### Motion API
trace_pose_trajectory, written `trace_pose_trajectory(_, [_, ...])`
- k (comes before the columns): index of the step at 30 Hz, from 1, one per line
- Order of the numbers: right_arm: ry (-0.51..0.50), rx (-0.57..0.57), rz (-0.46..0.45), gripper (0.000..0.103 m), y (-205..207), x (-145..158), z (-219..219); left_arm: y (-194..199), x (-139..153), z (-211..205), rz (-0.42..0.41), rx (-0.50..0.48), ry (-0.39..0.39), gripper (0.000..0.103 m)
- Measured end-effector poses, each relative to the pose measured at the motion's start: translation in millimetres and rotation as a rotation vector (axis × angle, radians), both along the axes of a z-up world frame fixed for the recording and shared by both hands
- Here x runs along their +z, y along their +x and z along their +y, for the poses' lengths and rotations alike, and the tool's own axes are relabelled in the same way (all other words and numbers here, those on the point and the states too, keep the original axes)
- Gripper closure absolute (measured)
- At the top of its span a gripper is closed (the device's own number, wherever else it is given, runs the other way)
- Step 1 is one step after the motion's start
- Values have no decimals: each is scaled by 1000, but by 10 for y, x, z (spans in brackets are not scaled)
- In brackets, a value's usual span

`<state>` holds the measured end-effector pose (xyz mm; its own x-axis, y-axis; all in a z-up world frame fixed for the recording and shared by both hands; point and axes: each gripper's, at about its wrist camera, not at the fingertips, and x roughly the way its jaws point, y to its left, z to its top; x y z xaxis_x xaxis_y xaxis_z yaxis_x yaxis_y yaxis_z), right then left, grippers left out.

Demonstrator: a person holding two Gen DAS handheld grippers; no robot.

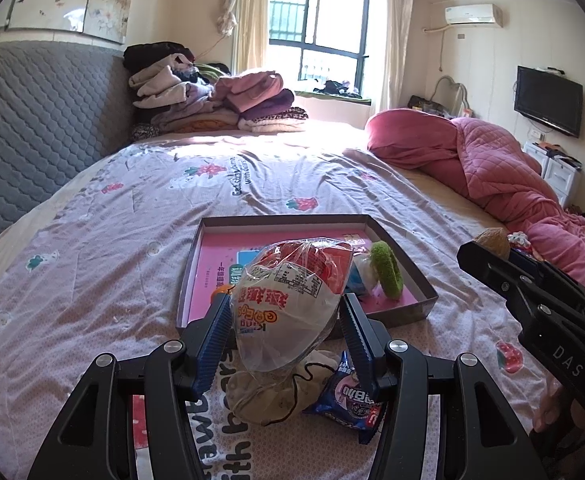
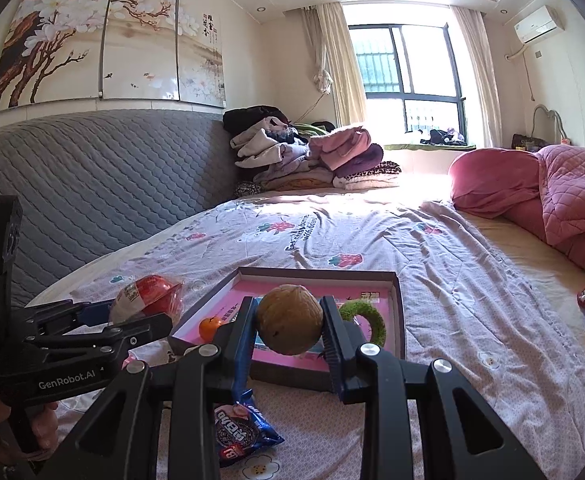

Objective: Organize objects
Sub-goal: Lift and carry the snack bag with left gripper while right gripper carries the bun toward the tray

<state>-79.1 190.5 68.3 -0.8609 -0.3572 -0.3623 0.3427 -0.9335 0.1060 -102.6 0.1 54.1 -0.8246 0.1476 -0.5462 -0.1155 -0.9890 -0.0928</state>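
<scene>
My left gripper (image 1: 286, 320) clamping a clear plastic-wrapped bowl (image 1: 292, 300) with red Chinese print, my right gripper (image 2: 288, 322) pinching a round brown walnut (image 2: 289, 319), both hovering over the pink-lined shallow box (image 2: 396, 312), "GenRobot.AI" showing on the left gripper, "DAS" on the right.

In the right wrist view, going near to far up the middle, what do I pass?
Blue snack packet → walnut held in the right gripper → pink-lined tray → folded clothes pile → window.
</scene>
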Motion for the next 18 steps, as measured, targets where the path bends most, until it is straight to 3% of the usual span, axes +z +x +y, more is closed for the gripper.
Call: trace_pose_trajectory(18, [21,-20,-11,71,-366,-22,79,-466,153,-121,25,34,-12,46])
